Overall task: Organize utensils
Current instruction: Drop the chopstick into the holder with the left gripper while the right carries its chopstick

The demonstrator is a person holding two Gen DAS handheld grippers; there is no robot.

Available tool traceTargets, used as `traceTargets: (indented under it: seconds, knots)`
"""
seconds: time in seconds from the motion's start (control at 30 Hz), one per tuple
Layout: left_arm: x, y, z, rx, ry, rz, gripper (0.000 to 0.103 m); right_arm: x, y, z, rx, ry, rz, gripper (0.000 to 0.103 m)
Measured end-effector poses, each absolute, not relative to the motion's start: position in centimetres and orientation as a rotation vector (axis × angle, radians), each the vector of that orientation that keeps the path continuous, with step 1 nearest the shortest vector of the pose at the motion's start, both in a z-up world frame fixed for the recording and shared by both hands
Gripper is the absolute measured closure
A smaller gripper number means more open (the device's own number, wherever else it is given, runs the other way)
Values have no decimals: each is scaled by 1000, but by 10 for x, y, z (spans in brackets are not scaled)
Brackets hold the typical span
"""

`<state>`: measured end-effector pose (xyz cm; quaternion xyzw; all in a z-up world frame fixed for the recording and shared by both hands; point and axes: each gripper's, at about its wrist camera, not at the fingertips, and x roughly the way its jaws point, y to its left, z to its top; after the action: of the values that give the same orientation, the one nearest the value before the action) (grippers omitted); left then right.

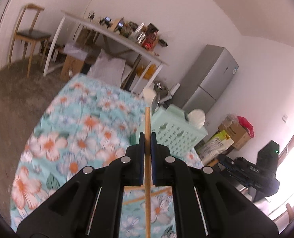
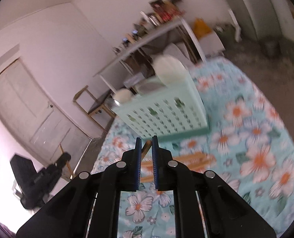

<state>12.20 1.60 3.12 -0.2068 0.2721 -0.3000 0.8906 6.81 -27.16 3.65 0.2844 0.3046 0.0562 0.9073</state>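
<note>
basket (image 1: 178, 130) ahead of chopstick (image 1: 147, 130); fridge (image 1: 208, 79) behind.

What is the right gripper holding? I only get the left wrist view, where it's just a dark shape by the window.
Observer: The right gripper is shut on a wooden chopstick, near one end.
Operator: Are more lying on the cloth ahead of it?
Observer: Yes, loose chopsticks lie bunched just short of the mint basket; they are too blurred to count.
Operator: What's beyond the left gripper?
Observer: A closed door.
</note>
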Motion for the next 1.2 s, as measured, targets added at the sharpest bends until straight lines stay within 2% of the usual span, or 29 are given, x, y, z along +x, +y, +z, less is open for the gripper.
traceTargets:
  seconds: [0.5, 0.77, 0.93, 1.2]
  knots:
    - [154, -33, 154, -407, 334, -596, 98, 32, -299, 118, 384, 441, 137, 97]
    - [194, -77, 212, -404, 188, -539, 98, 13, -320, 127, 384, 379, 139, 97]
    - [230, -111, 213, -415, 192, -512, 98, 14, -337, 127, 429, 367, 166, 97]
    - [266, -151, 172, -391, 278, -478, 98, 18, -353, 129, 447, 356, 212, 97]
